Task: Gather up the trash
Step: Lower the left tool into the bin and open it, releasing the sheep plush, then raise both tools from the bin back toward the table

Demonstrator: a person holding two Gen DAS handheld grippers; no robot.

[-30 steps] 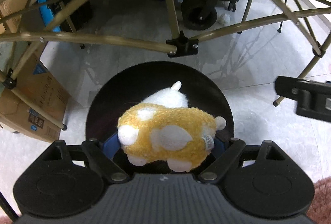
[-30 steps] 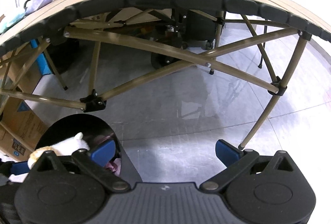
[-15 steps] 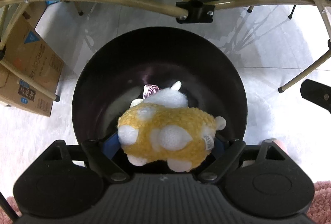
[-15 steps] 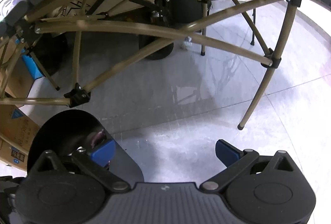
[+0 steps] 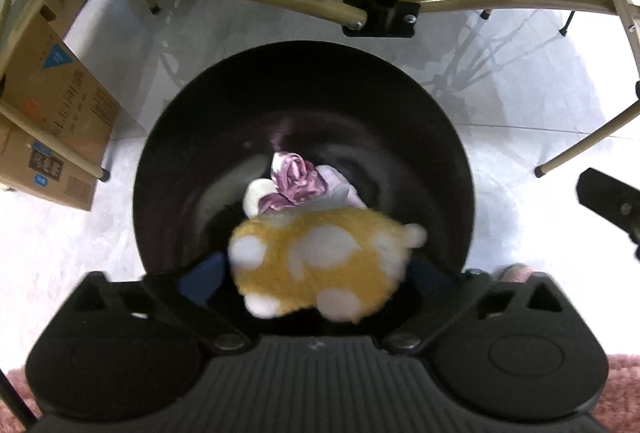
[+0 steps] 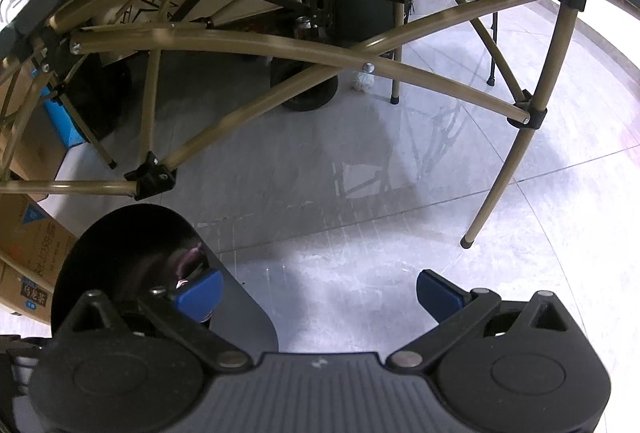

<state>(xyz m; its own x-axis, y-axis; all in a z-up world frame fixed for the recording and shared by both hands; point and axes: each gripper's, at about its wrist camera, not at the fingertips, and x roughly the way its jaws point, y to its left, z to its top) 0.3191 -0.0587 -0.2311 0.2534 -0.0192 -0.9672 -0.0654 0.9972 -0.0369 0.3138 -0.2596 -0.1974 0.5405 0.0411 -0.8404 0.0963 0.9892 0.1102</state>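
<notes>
A: While the left gripper (image 5: 320, 269) points almost straight down over the black trash bin (image 5: 168, 161), what is between its jaws?

B: A yellow plush toy with white spots (image 5: 320, 257). It is blurred. The jaws have just been opening; they stand wide apart, and the blue pads seem to have let go of it, so I judge that it is dropping.

A: Which way does it lie?

B: Its long axis runs across, from one jaw to the other. The bin mouth is directly under it, so it only needs to fall. Deeper inside lies a crumpled purple wrapper (image 5: 298, 179) with something white just beside it.

A: And in the right wrist view?

B: The right gripper (image 6: 316, 293) has its jaws apart with nothing between them, only grey floor (image 6: 400, 193). The same bin (image 6: 120, 233) is at its lower left, touching the left pad in the picture. Behind stands the folding table frame (image 6: 280, 49).

A: Which hand is nearer to the toy?

B: The left one. The toy does not show in the right view.
</notes>
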